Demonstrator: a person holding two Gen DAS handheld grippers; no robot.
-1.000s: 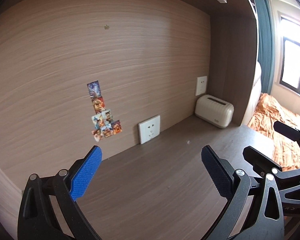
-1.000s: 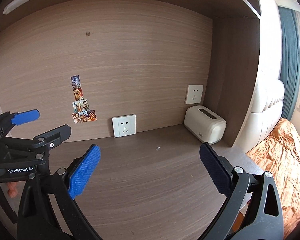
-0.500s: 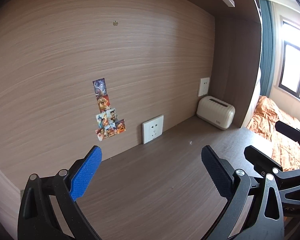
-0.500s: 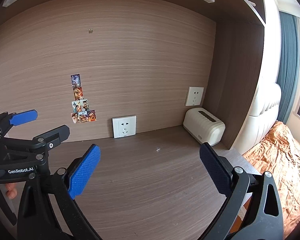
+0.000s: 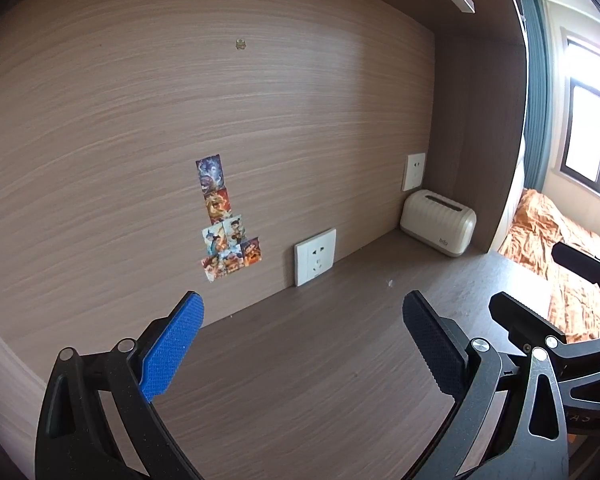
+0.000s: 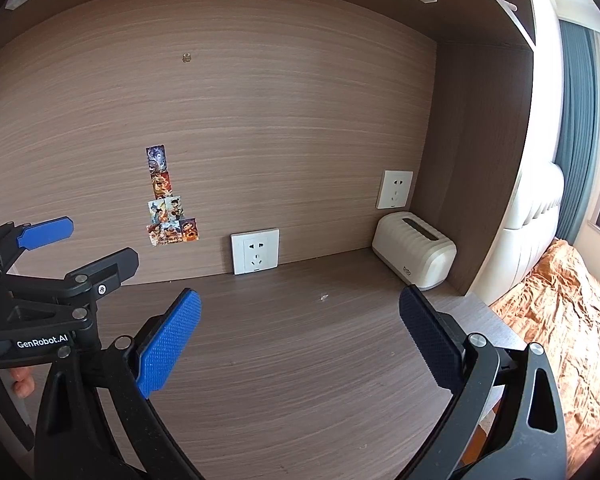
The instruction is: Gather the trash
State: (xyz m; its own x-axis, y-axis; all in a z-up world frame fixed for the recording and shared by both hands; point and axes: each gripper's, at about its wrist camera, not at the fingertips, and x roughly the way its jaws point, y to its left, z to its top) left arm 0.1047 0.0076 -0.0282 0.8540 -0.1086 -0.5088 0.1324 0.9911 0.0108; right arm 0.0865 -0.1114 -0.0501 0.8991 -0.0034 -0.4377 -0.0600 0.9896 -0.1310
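A tiny pale scrap lies on the brown desk, ahead of both grippers; it also shows in the left wrist view. My left gripper is open and empty above the desk. My right gripper is open and empty above the desk, to the right of the left one. The left gripper shows at the left edge of the right wrist view. The right gripper shows at the right edge of the left wrist view.
A cream ribbed box stands at the desk's back right corner. Two white wall sockets and a cluster of picture stickers are on the wooden back panel. A bed with an orange cover lies to the right.
Both views have tilted up and shifted slightly, so the wall features sit a little lower and further right. Both grippers stay open.
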